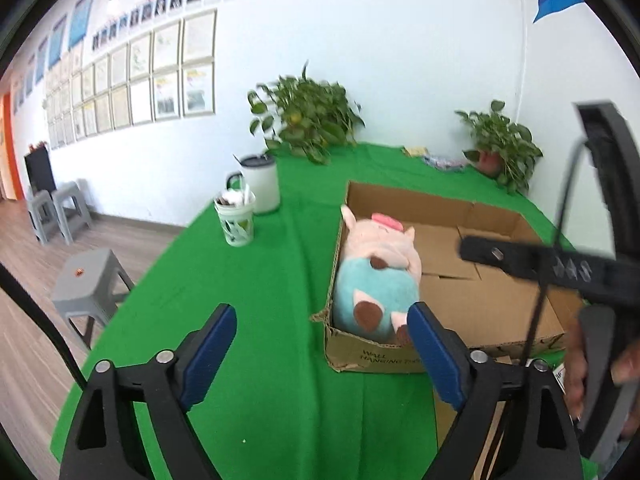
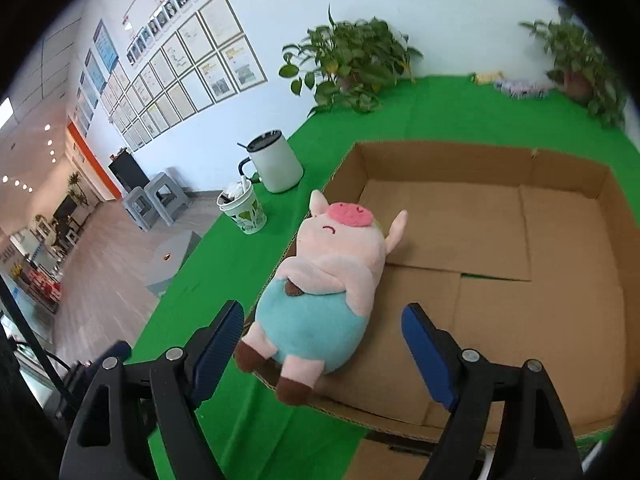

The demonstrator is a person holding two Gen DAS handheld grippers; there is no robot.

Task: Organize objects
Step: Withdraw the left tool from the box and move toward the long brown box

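Green-clothed bench (image 1: pixel 280 320), white wall behind. Cardboard box (image 2: pixel 520 248) near side; plush pig (image 2: pixel 320 280) lies along its left wall, feet nearest. Right tool (image 2: pixel 324 344) wide open, empty, closer to it, pig's long axis pointing away. Left tool (image 1: pixel 320 344) open, empty.

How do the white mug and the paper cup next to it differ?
The white mug is larger, plain white, with a dark lid and black handle; the paper cup is smaller, green-patterned, handleless and open-topped, stuffed with white scraps. The mug stands behind the cup. Both stand upright on the green cloth, outside the box.
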